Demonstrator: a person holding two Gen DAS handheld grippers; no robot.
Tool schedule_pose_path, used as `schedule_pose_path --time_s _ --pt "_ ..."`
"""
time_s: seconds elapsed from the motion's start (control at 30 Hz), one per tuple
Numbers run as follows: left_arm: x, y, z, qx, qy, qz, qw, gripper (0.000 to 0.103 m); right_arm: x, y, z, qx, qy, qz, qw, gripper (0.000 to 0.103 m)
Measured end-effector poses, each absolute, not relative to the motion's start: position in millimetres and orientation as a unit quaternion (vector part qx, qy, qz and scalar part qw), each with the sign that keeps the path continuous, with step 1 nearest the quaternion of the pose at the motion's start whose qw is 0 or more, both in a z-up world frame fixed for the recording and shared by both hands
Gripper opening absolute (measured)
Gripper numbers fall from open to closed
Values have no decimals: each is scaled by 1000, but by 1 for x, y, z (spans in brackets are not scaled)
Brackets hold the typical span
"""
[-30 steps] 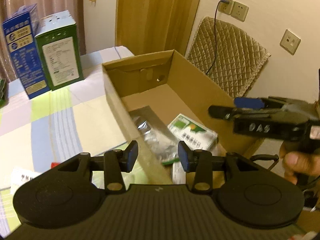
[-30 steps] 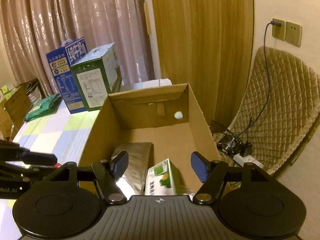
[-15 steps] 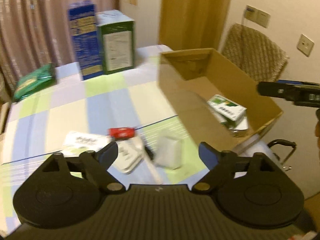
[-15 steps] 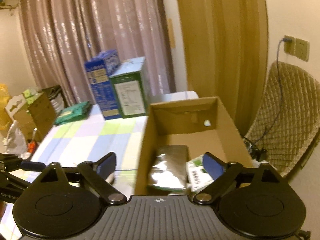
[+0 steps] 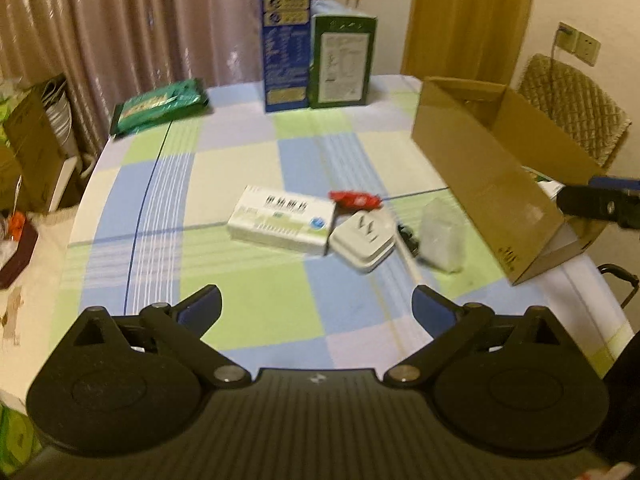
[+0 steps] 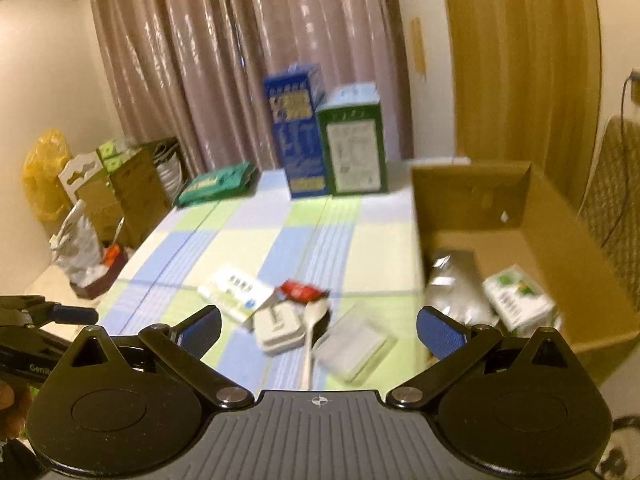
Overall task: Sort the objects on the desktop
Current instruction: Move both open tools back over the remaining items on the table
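Note:
A cluster lies mid-table: a white medicine box (image 5: 282, 218) (image 6: 236, 292), a red packet (image 5: 354, 199) (image 6: 300, 291), a white plug adapter (image 5: 364, 238) (image 6: 278, 326), a white spoon (image 6: 312, 330) and a clear plastic pack (image 5: 442, 236) (image 6: 354, 346). An open cardboard box (image 5: 488, 184) (image 6: 532, 216) stands at the right, holding a silver pouch (image 6: 456, 284) and a green-white carton (image 6: 516, 298). My left gripper (image 5: 316, 306) is open and empty, above the table before the cluster. My right gripper (image 6: 318, 326) is open and empty over the cluster.
A blue carton (image 5: 286, 40) and a green carton (image 5: 342, 66) stand at the table's far edge. A green packet (image 5: 160, 106) lies far left. Boxes and bags (image 6: 120, 184) sit beyond the left edge. A quilted chair (image 5: 572, 112) stands behind the cardboard box.
Both grippers have pulled back and swung left, from over the cardboard box to over the table cluster. Both jaws have opened wider. Nothing was picked up.

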State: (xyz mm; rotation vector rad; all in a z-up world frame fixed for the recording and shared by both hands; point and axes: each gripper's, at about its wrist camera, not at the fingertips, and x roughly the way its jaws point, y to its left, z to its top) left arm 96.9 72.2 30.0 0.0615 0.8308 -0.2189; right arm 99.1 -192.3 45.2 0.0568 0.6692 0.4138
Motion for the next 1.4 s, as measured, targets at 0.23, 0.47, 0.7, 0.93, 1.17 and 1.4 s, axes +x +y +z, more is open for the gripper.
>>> schedule_pose_path --time_s 0.23,0.47,0.7,0.93,1.17,1.4 --pt "112 86 -3 15 410 -105 906 100 107 -168 -6 24 362 195 911 101" --pt "137 86 -40 23 423 -111 899 100 127 -154 -42 26 374 166 912 101" --pt "163 84 -49 22 428 -120 895 99 143 -144 -63 29 361 124 924 101" --pt "169 80 -56 40 433 -127 892 99 152 -140 -78 33 347 76 934 90" --pt "176 80 -60 54 432 -125 891 99 162 -140 -90 48 350 45 935 87" --pt "175 76 -59 53 431 -136 890 99 178 -139 -102 63 358 10 932 73"
